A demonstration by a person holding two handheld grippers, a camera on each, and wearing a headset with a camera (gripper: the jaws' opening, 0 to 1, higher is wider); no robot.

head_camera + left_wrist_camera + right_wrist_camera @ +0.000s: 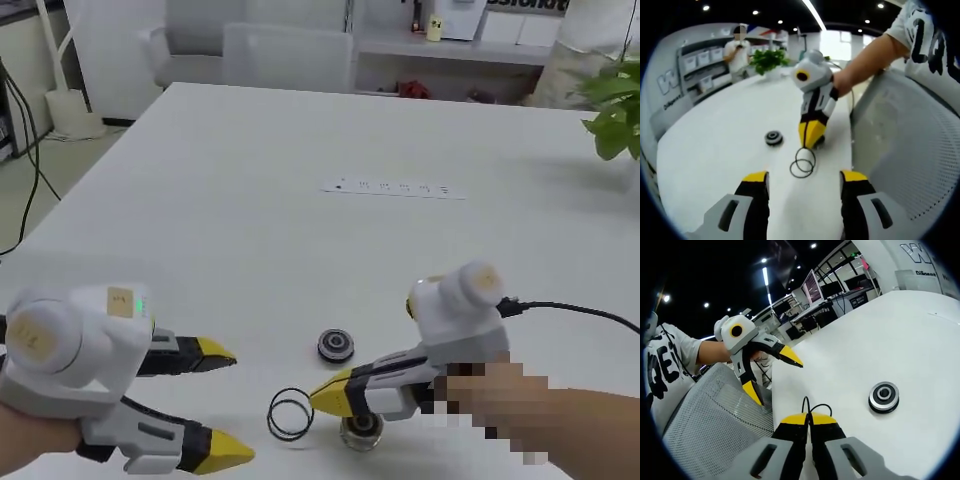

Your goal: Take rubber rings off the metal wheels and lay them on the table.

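Observation:
Two thin black rubber rings point(290, 413) lie overlapping near the table's front edge. My right gripper point(318, 398) is shut, and a rubber ring point(816, 405) loops out from its yellow tips point(808, 419). A bare-looking metal wheel point(360, 428) sits just under that gripper. A second wheel point(336, 345) with its black ring on stands a little further back, and shows again as the wheel point(884, 396) in the right gripper view. My left gripper point(225, 400) is open to the left of the rings point(804, 162), with nothing between its jaws point(805, 177).
A white power strip point(393, 188) lies mid-table. A green plant point(615, 110) stands at the far right edge. A black cable point(570, 310) trails from the right gripper. A grey mesh chair point(905, 150) is close to the table's near edge.

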